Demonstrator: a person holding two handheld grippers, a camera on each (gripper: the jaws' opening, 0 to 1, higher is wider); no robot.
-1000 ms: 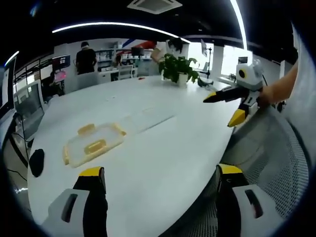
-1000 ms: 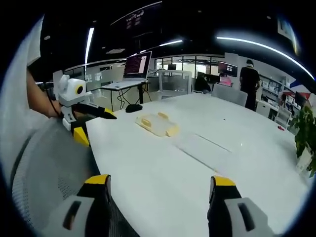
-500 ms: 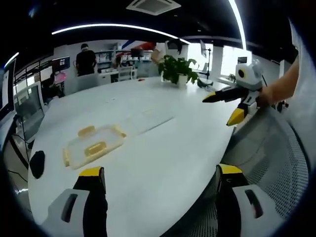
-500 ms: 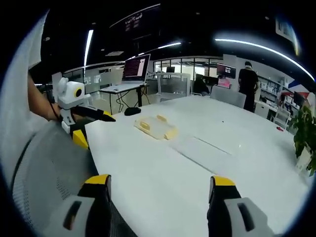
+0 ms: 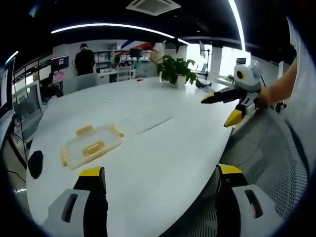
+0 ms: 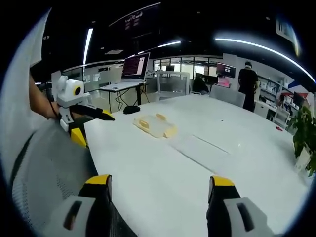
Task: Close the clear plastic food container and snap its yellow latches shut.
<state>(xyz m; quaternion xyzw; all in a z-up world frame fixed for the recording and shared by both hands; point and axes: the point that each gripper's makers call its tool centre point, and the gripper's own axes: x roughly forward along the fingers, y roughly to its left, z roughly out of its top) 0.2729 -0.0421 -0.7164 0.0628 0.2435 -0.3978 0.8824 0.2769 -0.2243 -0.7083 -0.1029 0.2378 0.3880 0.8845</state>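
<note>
Ahead and left of the left hand-held gripper [image 5: 155,185], well apart from its tips, the clear food container [image 5: 91,145] lies flat on the white desk [image 5: 168,148]. Yellow latches [image 5: 84,130] show at its far and near sides, with one yellow piece across the lid middle. Whether the lid is fully seated: cannot tell at this range.

Left hand-held gripper: jaws spread wide, nothing between them. Right hand-held gripper [image 6: 158,190]: jaws likewise spread, empty. In the right gripper view the container [image 6: 155,125] lies ahead, slightly left of centre, farther off than from the left unit.

Each gripper shows in the other's view: right unit [image 5: 224,106] off to the right of the left one, above the desk's near edge; left unit [image 6: 91,121] to the left of the right one, closer to the container.

Key relation: container's long axis runs obliquely, from near-left to far-right as seen along the left gripper. Judgement: left gripper is the nearer and better placed for the first latch; right gripper must travel forward and leftward across the desk.

Room to move: desk surface between grippers and container is bare. A dark computer mouse [image 5: 35,164] sits left of the container near the desk edge. A mesh chair [image 5: 276,163] lies under the grippers at the near edge. A potted plant [image 5: 177,69] stands well beyond.
</note>
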